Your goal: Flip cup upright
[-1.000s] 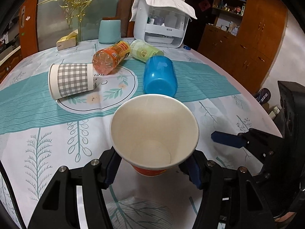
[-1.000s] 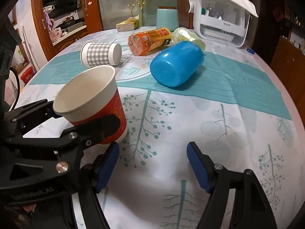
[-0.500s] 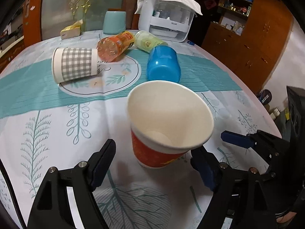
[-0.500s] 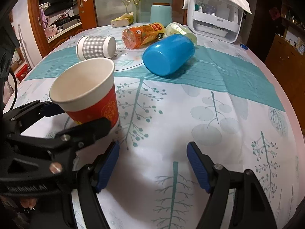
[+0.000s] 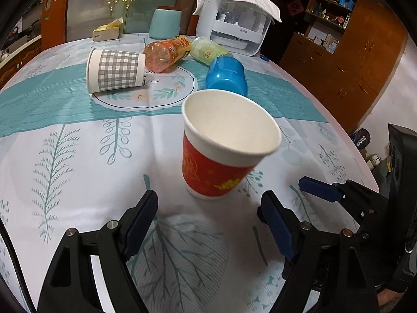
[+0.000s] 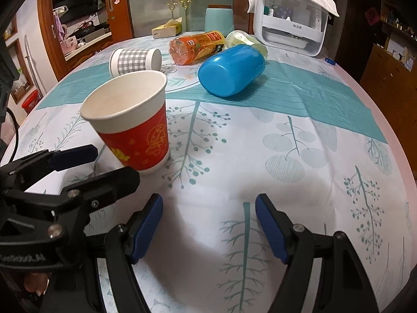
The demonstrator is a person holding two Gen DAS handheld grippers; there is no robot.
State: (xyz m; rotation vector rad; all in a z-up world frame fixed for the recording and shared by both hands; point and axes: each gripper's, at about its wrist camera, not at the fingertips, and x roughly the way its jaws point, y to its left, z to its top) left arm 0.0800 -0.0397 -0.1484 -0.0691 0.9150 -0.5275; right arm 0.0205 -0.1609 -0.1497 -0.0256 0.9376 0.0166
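Observation:
A red and white paper cup [image 5: 221, 154] stands upright on the tablecloth, mouth up; it also shows in the right wrist view [image 6: 133, 127]. My left gripper [image 5: 208, 221] is open and empty, just behind the cup and clear of it. My right gripper [image 6: 208, 221] is open and empty, to the right of the cup. A blue plastic cup [image 5: 226, 74] [image 6: 232, 70] lies on its side further back. A grey checked paper cup [image 5: 114, 70] [image 6: 134, 61] lies on its side to the left.
An orange bottle [image 5: 168, 52] and a pale green bottle [image 5: 207, 49] lie on their sides at the back. A white appliance [image 5: 234, 26], a teal container [image 5: 165, 23] and a tissue box [image 5: 106, 32] stand at the far edge. The round table's edge [image 6: 391, 130] curves on the right.
My left gripper has opened, let go of the red cup and drawn back. The cup now stands free and upright on the table. The right gripper stays open.

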